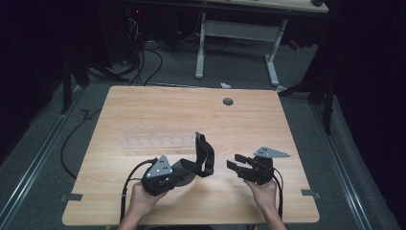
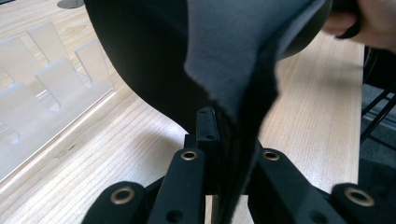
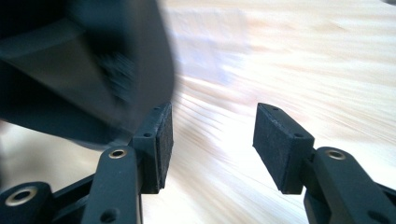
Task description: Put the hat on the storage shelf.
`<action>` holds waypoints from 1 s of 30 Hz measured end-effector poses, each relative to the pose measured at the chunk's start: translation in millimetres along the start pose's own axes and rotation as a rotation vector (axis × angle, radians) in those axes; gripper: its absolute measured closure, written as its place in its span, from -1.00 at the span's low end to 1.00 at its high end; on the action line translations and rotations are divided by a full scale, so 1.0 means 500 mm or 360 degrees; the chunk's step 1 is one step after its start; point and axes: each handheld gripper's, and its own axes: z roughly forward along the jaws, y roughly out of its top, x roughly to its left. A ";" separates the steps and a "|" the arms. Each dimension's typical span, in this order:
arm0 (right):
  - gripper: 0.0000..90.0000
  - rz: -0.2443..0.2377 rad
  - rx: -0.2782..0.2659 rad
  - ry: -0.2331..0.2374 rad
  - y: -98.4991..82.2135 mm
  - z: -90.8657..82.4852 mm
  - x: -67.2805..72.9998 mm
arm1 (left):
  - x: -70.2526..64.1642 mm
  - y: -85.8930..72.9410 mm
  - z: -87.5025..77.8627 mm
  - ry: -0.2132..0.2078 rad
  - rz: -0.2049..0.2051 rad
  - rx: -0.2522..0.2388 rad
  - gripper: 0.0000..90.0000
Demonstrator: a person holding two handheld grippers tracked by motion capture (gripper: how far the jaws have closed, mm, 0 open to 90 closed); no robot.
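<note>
A black fabric strap (image 1: pixel 205 154) curls up over the near middle of the wooden table (image 1: pixel 143 105). My left gripper (image 1: pixel 184 170) is shut on the strap's lower end. In the left gripper view the grey-black cloth (image 2: pixel 224 56) rises from between the closed jaws of the left gripper (image 2: pixel 229 135) and folds overhead. My right gripper (image 1: pixel 233 161) stands open just to the right of the strap, apart from it. In the right gripper view the right gripper (image 3: pixel 212 140) has nothing between its pads, and the blurred strap (image 3: pixel 84 60) lies beyond its left jaw.
A clear acrylic rack (image 1: pixel 155 141) with upright tabs lies flat on the table behind the strap, and the rack (image 2: pixel 42 93) is close on the left in the left gripper view. A grey cable hole (image 1: pixel 228 101) sits near the far edge. A white-legged desk (image 1: pixel 239 28) and floor cables stand beyond.
</note>
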 end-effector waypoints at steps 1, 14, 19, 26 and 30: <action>0.04 -0.0001 0.0030 -0.0047 -0.006 0.003 -0.008 | 0.001 0.002 -0.002 0.0003 -0.0016 -0.0006 0.92; -0.01 -0.0092 0.0282 -0.0504 -0.063 0.048 -0.069 | 0.016 0.026 -0.030 -0.0002 -0.0109 -0.0082 0.91; -0.03 -0.0091 0.0257 -0.0549 -0.068 0.048 -0.080 | 0.028 0.038 -0.048 0.0032 -0.0153 -0.0137 0.91; -0.04 -0.0102 0.0254 -0.0593 -0.069 0.051 -0.078 | 0.039 0.051 -0.070 0.0058 -0.0177 -0.0166 0.91; -0.06 -0.0117 0.0262 -0.0603 -0.069 0.052 -0.076 | 0.045 0.058 -0.085 0.0072 -0.0199 -0.0198 0.91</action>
